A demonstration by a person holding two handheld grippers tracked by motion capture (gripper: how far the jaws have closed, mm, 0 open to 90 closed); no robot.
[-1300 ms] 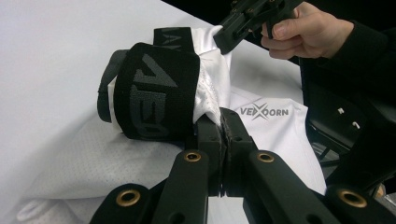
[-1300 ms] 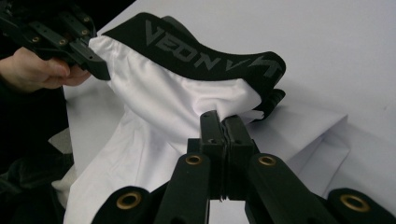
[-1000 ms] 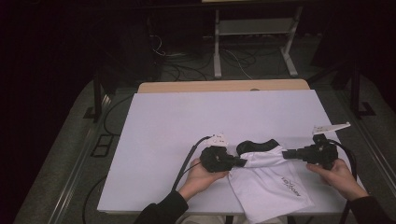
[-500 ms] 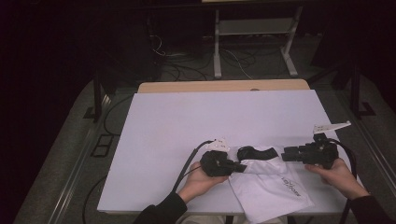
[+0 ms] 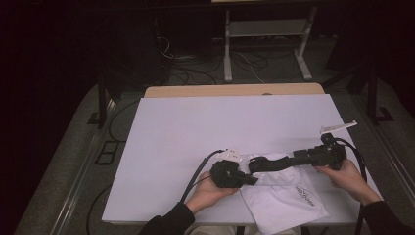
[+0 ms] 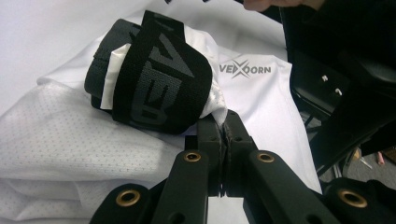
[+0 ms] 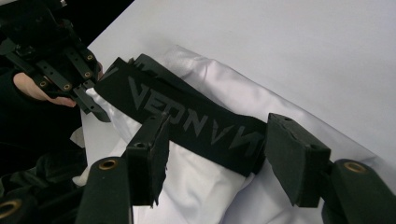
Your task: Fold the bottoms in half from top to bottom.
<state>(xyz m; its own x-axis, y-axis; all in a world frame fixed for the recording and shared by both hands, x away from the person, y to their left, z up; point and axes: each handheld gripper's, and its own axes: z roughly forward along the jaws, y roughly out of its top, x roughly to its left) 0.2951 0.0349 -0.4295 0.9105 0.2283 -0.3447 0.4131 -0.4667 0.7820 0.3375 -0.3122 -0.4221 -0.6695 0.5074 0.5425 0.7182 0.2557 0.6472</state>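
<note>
Pinching a fold of the white garment (image 6: 140,154), the left gripper (image 5: 247,179) has its jaws clenched tight on the cloth, as its own view shows; it sits at the garment's left edge on the white desk (image 5: 205,127), a hand (image 5: 208,192) wrapped round its body. Just beyond its tips lies the black waistband (image 6: 154,79) (woven lettering runs along it), bunched over the white fabric. The waistband (image 5: 271,163) stretches rightward from there to the right gripper (image 5: 301,157). That gripper's jaws have just been opening; they stand apart on either side of the waistband (image 7: 196,123), which passes between them, the pads no longer pressing it. The right hand (image 5: 345,174) holds it near the desk's right edge.
</note>
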